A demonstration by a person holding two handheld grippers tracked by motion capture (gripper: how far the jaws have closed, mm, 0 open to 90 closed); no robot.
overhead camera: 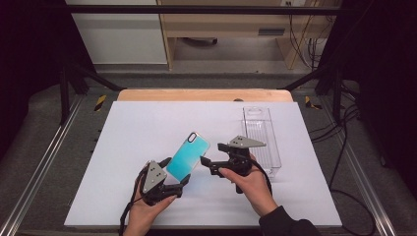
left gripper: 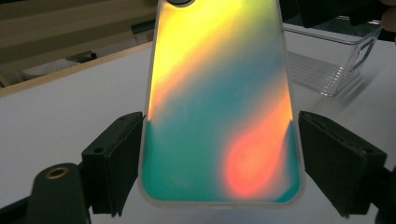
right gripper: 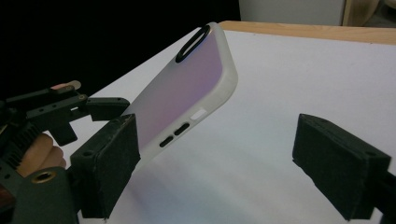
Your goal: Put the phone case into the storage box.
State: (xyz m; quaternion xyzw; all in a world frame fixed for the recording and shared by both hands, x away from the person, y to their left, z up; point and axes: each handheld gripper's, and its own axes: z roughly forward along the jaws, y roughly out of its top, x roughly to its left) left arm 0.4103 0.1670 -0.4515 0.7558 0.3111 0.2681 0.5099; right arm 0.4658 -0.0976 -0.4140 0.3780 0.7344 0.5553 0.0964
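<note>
The white table (overhead camera: 147, 128) spreads out ahead of both hands, its wooden edge showing along the far side. Beyond the right claw (overhead camera: 205, 156), on the side away from the left claw, a clear plastic box (overhead camera: 261, 140) lies on the table well apart from the work, long and narrow with ribbed walls; in the left gripper view the same clear plastic box (left gripper: 336, 60) sits past the phone case's upper corner. The phone case (overhead camera: 188, 156) itself is off the table, tilted, with its lower end clamped in the left claw (overhead camera: 176, 178) and its camera cut-out pointing away from that claw. From above it looks turquoise; in the left gripper view the phone case (left gripper: 219, 116) glows yellow, teal and orange, and both black pads press against its long edges, so the left claw (left gripper: 219, 161) is closed on it. In the right gripper view the phone case (right gripper: 187, 98) stands slanted just off the claw's left pad, its frosted side edge with the button slots facing the gap. The right claw (right gripper: 215, 163) stands apart, with bare table between its pads; whether the left pad touches the case edge I cannot tell.
</note>
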